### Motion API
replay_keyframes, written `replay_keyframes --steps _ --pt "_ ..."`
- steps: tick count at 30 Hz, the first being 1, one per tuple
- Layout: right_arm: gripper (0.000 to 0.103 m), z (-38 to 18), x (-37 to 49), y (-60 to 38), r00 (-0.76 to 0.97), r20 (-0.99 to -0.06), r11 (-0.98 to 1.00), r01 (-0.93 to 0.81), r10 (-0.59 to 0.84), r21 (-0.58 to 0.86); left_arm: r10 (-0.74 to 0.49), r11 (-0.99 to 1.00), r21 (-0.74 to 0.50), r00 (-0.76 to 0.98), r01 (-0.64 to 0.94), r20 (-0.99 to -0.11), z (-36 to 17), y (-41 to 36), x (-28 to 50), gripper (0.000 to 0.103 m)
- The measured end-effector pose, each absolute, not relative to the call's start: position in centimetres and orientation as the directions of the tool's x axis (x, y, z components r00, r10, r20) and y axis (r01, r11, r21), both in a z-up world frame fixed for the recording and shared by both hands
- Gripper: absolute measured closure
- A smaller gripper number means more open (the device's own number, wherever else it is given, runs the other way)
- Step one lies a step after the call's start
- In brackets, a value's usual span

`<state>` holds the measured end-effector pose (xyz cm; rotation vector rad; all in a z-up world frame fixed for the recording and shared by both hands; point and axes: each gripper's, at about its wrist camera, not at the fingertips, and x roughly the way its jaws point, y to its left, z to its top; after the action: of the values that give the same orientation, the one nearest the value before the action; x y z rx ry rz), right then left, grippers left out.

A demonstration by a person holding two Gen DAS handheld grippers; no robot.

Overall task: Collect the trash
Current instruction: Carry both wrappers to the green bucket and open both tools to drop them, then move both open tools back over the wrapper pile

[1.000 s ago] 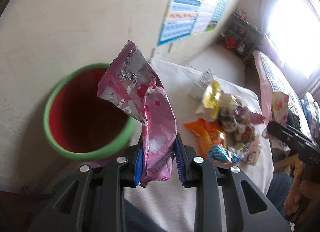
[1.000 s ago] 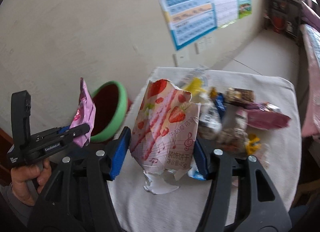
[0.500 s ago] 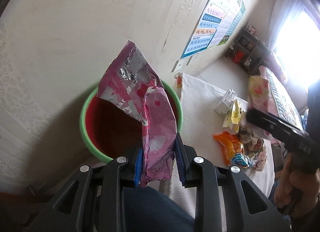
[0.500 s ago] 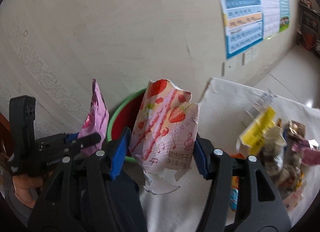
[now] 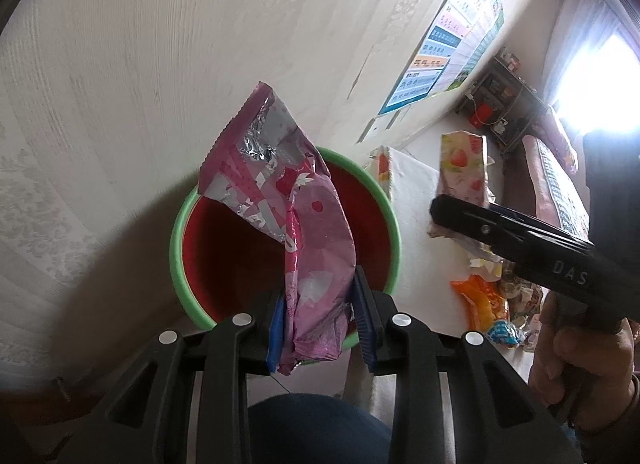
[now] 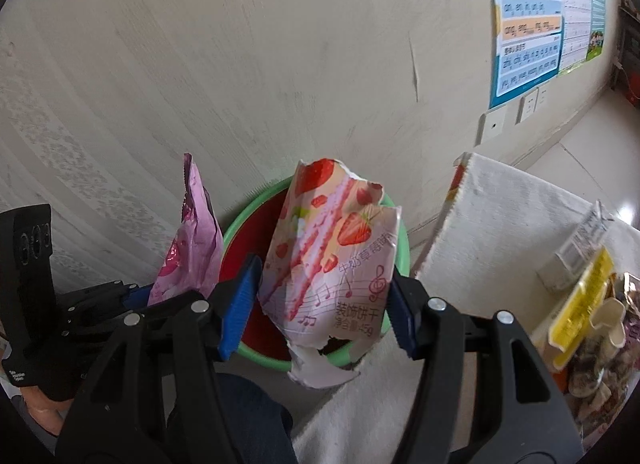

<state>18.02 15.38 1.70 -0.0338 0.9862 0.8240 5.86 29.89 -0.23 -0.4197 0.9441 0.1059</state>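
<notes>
Over the red bin point(image 5: 208, 248) with the green rim, at the centre of the left wrist view, your left gripper point(image 5: 318, 316) has the pink foil wrapper point(image 5: 312, 240) between its blue pads. Its jaws have just been opening a little, yet the wrapper sits upright between them and has not dropped, so count it as clamped for now. Most of the wrapper hangs over the bin's mouth, but its lower end sits at the near rim, low in the frame.

At the middle of the right wrist view, your right gripper point(image 6: 320, 304) is clenched on the torn strawberry biscuit packet point(image 6: 332, 264), held upright in front of the bin point(image 6: 256, 232). Its ragged bottom edge hangs over the near rim, at the lower centre.

Your risks from here:
- Release either piece now and it may catch the near rim and tip toward your knee point(image 5: 316, 424) instead of falling inside, because both lower ends sit close to that edge.
- Light foil can cling to a pad; the pink wrapper may stay stuck as the jaws part.
- Your two grippers are close, the right one point(image 5: 512, 240) crossing the right of the left view; a hurried move could knock them together.

More wrappers point(image 6: 588, 328) wait on the cloth-covered table point(image 6: 500, 232) at the right.
</notes>
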Motion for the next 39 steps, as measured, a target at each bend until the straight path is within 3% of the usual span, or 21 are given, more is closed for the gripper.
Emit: replay_keyframes --steps 5,8,10,13,18,23,39 --pt "0.045 0.0 19.4 16.9 0.257 -0.767 0.705 -0.628 0.588 0.330 -0.088 0.912 -0.297 0.570 -0.284 -0.817 -1.7 30.5 7.0 0.074" --pt "0.040 -0.6 19.8 17.5 0.254 -0.775 0.708 -0.628 0.579 0.323 -0.082 0.904 -0.301 0.568 -0.303 -0.819 -2.1 31.2 7.0 0.065" --pt "0.036 -0.8 19.9 18.0 0.266 -0.783 0.716 -0.631 0.562 0.300 -0.071 0.900 -0.296 0.562 -0.321 -0.824 -2.5 31.7 7.3 0.043" --pt "0.030 -0.8 20.0 18.4 0.272 -0.792 0.724 -0.628 0.548 0.285 -0.073 0.896 -0.303 0.566 -0.325 -0.821 -2.7 32.0 7.5 0.025" --pt "0.015 -0.5 20.2 18.4 0.292 -0.790 0.737 -0.617 0.539 0.275 -0.064 0.904 -0.289 0.566 -0.316 -0.822 -2.8 31.7 7.4 0.015" --pt "0.010 0.0 20.2 17.7 0.305 -0.785 0.747 -0.603 0.539 0.279 -0.050 0.904 -0.281 0.575 -0.321 -0.817 -2.3 31.4 7.1 0.011" --pt "0.009 3.2 18.2 9.1 0.379 -0.746 0.781 -0.551 0.547 0.292 -0.022 0.929 -0.237 0.598 -0.283 -0.801 1.0 25.4 6.1 0.009"
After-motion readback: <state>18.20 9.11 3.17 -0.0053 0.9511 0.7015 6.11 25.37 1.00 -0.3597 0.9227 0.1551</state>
